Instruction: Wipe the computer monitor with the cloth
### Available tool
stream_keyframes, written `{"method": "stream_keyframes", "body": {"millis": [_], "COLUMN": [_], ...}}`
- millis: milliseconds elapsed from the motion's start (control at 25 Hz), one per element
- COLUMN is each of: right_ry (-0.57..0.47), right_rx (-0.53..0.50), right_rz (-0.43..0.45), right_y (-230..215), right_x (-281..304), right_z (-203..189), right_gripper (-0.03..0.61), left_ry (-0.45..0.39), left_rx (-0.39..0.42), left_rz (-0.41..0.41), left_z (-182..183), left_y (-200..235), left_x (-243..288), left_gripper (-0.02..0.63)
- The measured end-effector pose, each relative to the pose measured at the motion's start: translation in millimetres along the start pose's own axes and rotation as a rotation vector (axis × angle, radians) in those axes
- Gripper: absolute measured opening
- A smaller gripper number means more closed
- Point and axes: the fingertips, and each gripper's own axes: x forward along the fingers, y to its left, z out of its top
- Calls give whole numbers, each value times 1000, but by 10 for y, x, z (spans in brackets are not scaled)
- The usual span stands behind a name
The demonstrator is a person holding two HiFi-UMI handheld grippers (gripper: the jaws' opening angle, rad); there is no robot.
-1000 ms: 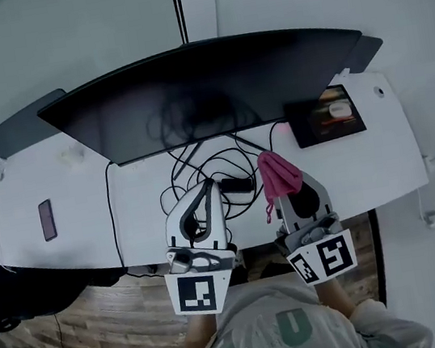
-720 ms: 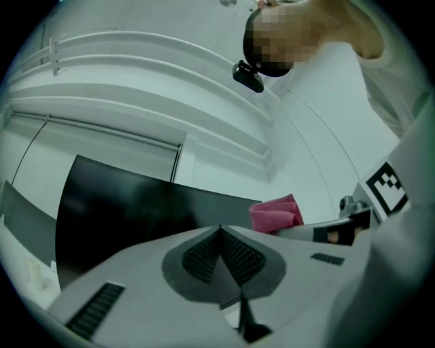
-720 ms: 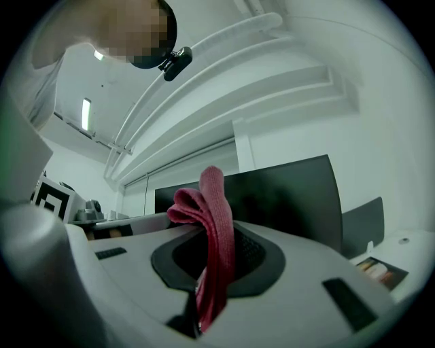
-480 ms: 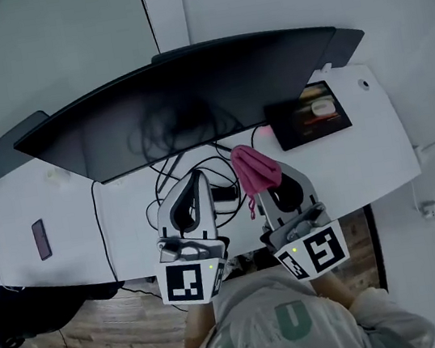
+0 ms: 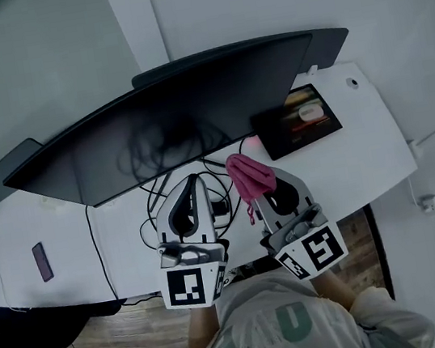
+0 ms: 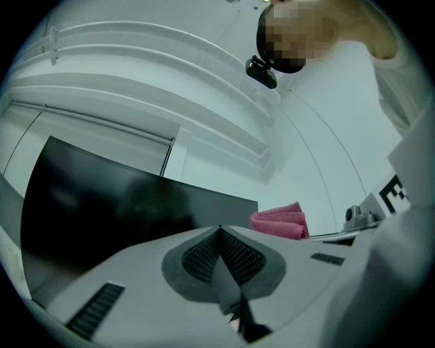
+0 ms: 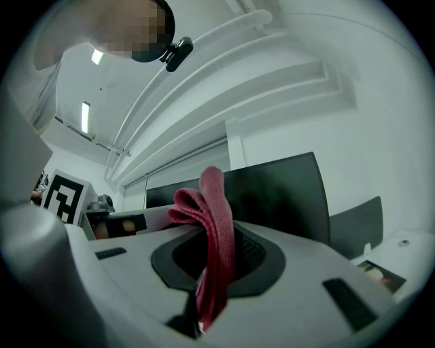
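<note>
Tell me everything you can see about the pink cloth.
The pink cloth looks like soft ribbed fabric, folded into layers. It stands upright, pinched between the shut jaws of the right gripper, its bunched top poking above the jaw tips and a tail hanging lower. It is held above the white desk, just before the dark monitor; whether they touch is unclear.

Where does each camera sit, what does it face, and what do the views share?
Head view: worn on the head, facing steeply down at the desk, monitor, left gripper, right gripper and the wearer's shirt.
Left gripper view: on the left gripper, looking along its closed jaws toward the monitor; shirt at right.
Right gripper view: on the right gripper, looking along jaws clamping the cloth; the person above left.
Shared: all three show monitor and cloth.
</note>
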Motion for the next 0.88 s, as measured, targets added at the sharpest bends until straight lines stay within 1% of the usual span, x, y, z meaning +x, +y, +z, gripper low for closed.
{"method": "stream_keyframes", "body": {"millis": [280, 360, 520, 600, 760, 880], "right_ry": [30, 36, 50, 93, 190, 251], "right_rx": [-5, -7, -16, -20, -10, 11], "right_rz": [-37, -62, -129, -170, -258, -288], "right_y": [-130, -228, -504, -677, -1094, -1380], "right_x": [16, -7, -72, -112, -235, -282], "right_z": [-111, -134, -191, -319, -726, -1020], "right_gripper": [55, 55, 55, 55, 55, 55], "left_ry": [53, 57, 69, 77, 117, 136], "left_rx": [8, -11, -17, -23, -30, -59], "left_rz": [-46, -64, -107, -129, -154, -168], "left_z": [-220, -248, -328, -396, -566, -694], "left_y": [-146, -221, -365, -413, -469, -532], "left_x": [193, 248, 346, 390, 463, 514], "left_gripper": [14, 14, 14, 14, 14, 14]}}
